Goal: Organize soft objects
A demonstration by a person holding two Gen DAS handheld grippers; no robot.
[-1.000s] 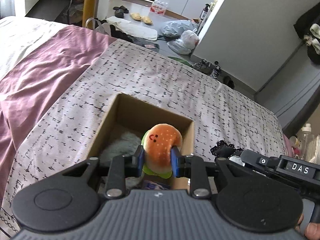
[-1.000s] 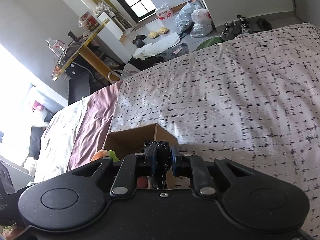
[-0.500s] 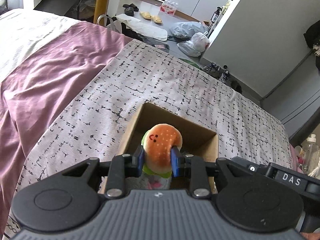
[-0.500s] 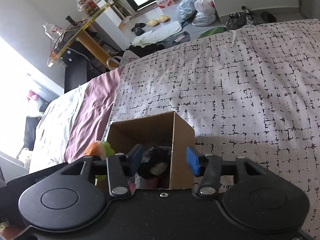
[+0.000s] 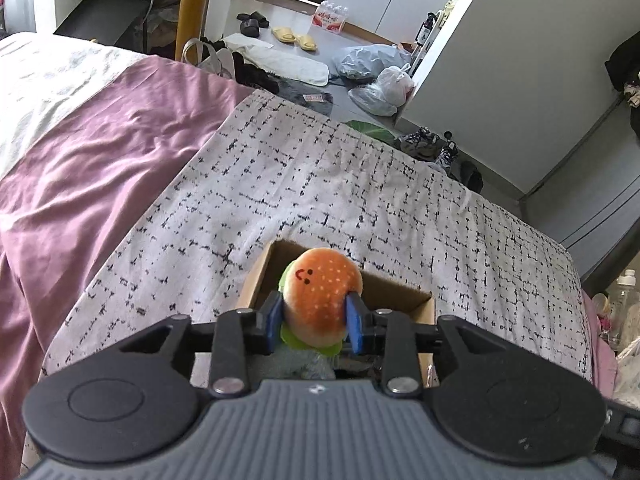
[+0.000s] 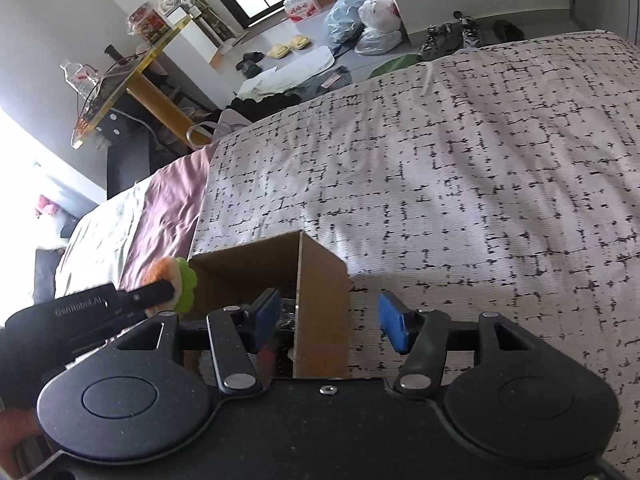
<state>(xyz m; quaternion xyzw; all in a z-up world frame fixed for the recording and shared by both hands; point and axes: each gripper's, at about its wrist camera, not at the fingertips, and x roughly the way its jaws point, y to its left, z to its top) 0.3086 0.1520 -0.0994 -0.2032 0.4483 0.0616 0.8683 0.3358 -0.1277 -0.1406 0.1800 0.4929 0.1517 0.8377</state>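
Orange and plush, the burger toy (image 5: 320, 300) with its stitched smile sits squeezed between the two blue pads of the left gripper (image 5: 314, 318), whose jaws press into its sides; a green felt lettuce frill shows beneath the bun. Directly below and ahead of this gripper lies the open cardboard box (image 5: 404, 292), resting on the black-and-white patterned blanket (image 5: 320, 184). Something grey and fuzzy lies in the box just under the toy, too hidden to identify. Off to the gripper's left spreads a mauve sheet (image 5: 100, 152).

From the right wrist view, the right gripper (image 6: 328, 322) has its jaws spread wide with nothing between the pads. Its left pad hangs over the box (image 6: 320, 288) opening and its right pad lies outside, so the box's near corner wall stands between them. Dark items sit inside the box beneath the left pad, unclear in detail. To this gripper's left, the burger toy (image 6: 182, 282) appears clamped in the other tool.
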